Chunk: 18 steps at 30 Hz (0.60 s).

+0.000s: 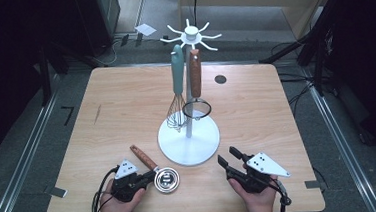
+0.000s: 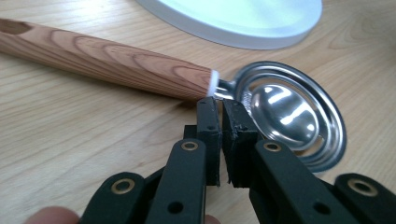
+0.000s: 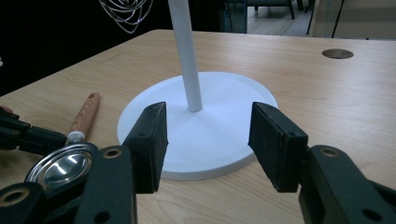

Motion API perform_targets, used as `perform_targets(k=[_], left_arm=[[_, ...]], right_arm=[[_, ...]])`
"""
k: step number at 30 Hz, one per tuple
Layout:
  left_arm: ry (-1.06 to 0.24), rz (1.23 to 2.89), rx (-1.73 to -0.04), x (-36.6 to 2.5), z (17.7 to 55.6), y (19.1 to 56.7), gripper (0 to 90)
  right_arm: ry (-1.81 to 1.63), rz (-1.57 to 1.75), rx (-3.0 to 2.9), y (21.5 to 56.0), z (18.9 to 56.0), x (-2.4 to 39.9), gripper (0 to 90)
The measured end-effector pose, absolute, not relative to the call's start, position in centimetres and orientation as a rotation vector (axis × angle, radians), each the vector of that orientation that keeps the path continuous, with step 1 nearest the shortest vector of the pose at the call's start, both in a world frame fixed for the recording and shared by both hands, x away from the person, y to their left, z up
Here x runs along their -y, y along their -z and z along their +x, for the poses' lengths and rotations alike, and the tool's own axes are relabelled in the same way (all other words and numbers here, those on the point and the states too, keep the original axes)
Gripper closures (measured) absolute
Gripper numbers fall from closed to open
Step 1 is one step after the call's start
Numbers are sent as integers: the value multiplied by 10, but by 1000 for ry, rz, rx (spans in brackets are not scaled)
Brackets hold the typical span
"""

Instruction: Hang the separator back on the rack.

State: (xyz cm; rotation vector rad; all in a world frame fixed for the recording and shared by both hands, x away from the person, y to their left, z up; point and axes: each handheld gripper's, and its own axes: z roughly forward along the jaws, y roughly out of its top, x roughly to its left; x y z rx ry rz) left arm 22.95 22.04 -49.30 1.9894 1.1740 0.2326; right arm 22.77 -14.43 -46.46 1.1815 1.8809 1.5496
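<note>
A spoon with a wooden handle (image 1: 144,157) (image 2: 107,60) and a shiny steel bowl (image 1: 166,180) (image 2: 292,116) (image 3: 60,165) lies on the table near the front edge. My left gripper (image 1: 150,178) (image 2: 220,106) is shut on the thin metal neck between handle and bowl. To the right, my right gripper (image 1: 228,157) (image 3: 210,119) rests open with nothing between its jaws, pointing at the stand's white base (image 1: 188,143) (image 3: 219,135). A teal-handled whisk (image 1: 177,81) and a brown-handled strainer (image 1: 195,85) hang from the stand's hooks (image 1: 191,34).
The wooden table (image 1: 116,106) has a round cable hole (image 1: 220,79) (image 3: 337,53) at the back right. The stand's white pole (image 3: 186,56) rises from the middle of the base. Dark equipment, rails and cables surround the table on the floor.
</note>
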Motion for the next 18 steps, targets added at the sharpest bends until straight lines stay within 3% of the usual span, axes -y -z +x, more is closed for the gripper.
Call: perform_targets(k=[18], left_arm=[[-206, 2047, -1097, -180, 216, 494, 884]], right_arm=[[-1543, 1135, -1937, 466, 225, 132, 506]])
